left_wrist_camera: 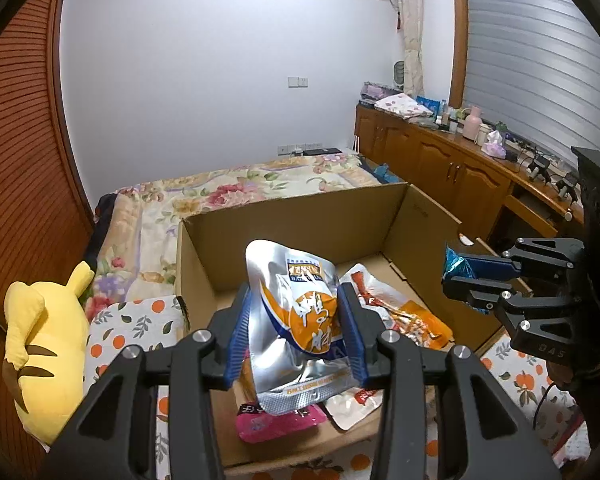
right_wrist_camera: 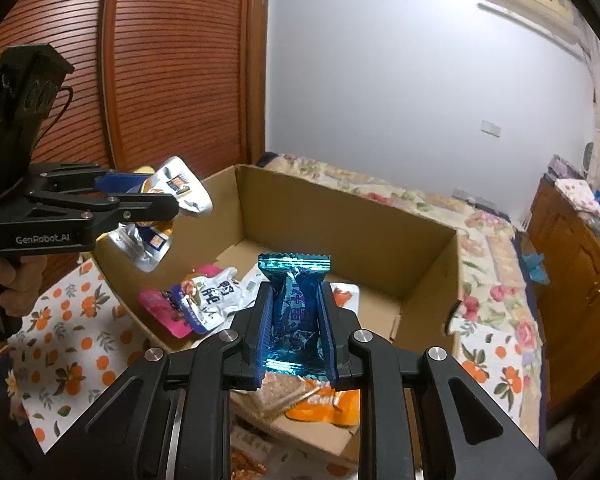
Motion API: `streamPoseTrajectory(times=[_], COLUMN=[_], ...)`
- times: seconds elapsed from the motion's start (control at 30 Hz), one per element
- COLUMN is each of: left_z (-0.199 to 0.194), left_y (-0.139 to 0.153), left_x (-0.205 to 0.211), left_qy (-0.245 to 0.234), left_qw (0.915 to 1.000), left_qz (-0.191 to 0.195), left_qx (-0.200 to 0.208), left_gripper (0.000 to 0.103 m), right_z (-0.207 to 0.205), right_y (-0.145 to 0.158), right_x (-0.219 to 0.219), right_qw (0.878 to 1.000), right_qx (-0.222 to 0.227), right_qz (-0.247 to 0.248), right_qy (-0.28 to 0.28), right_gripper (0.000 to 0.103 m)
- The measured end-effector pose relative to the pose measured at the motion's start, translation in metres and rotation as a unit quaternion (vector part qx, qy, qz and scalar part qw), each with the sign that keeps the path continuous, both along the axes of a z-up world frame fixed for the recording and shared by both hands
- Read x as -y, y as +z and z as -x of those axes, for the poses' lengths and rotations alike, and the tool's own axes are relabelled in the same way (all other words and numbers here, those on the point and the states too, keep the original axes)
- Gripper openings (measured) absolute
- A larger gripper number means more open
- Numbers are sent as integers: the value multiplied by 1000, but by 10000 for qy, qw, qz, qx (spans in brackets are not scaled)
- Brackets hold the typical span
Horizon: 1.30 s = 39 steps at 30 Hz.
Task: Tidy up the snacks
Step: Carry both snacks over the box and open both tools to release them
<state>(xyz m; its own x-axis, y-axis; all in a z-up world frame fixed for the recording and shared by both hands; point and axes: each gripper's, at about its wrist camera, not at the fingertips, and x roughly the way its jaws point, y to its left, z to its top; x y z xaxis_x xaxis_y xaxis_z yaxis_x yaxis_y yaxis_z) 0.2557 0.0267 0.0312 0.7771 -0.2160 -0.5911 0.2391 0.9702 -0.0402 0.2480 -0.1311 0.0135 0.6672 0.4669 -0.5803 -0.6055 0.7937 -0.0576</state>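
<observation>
My left gripper (left_wrist_camera: 296,312) is shut on a silver and orange snack pouch (left_wrist_camera: 296,320) and holds it above the near side of an open cardboard box (left_wrist_camera: 300,216). It also shows in the right wrist view (right_wrist_camera: 152,204) at the box's left wall. My right gripper (right_wrist_camera: 295,312) is shut on a blue foil snack packet (right_wrist_camera: 294,312) above the box (right_wrist_camera: 340,216). It shows at the right in the left wrist view (left_wrist_camera: 456,276). Several snack packets (right_wrist_camera: 204,300) lie on the box floor.
The box sits on an orange-print cloth (right_wrist_camera: 72,352) on a floral bed (left_wrist_camera: 228,188). A yellow plush toy (left_wrist_camera: 44,352) lies left of the box. A wooden cabinet (left_wrist_camera: 452,168) with clutter runs along the right. A wooden wardrobe (right_wrist_camera: 172,68) stands at the left.
</observation>
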Motion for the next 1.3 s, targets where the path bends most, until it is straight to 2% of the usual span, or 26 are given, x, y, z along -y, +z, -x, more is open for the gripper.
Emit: streamPoseTrajectory(times=[0.3,0.63,0.83,0.9,1.1,1.3], left_z=[-15,-17,-10,-6,11,32], left_y=[-14,-16,-15,-14,-8,-1], left_x=[-11,-24,-28,-30,-26,-23], left_qy=[101,220,257,257,226,198], left_qw=[9998,9997,9996,9996,9996,9994], left_qz=[29,61,91,92,107,149], left_qx=[-155,-81,-4,38,132,236], left_gripper=[43,44,46,48,51,58], right_z=[-19,-28,-30,-30,-23,4], right_y=[-10,-19,-18,-17,-8,7], right_x=[-16,-31,-34,-34,-25,-14], right_qw=[9992,9982,9981,9980,9984,9988], right_qx=[-339,-526,-551,-557,-484,-325], right_qz=[-74,-9,-64,-95,-238,-324], right_qy=[191,303,282,278,177,171], right_gripper=[20,21,26,34,34,35])
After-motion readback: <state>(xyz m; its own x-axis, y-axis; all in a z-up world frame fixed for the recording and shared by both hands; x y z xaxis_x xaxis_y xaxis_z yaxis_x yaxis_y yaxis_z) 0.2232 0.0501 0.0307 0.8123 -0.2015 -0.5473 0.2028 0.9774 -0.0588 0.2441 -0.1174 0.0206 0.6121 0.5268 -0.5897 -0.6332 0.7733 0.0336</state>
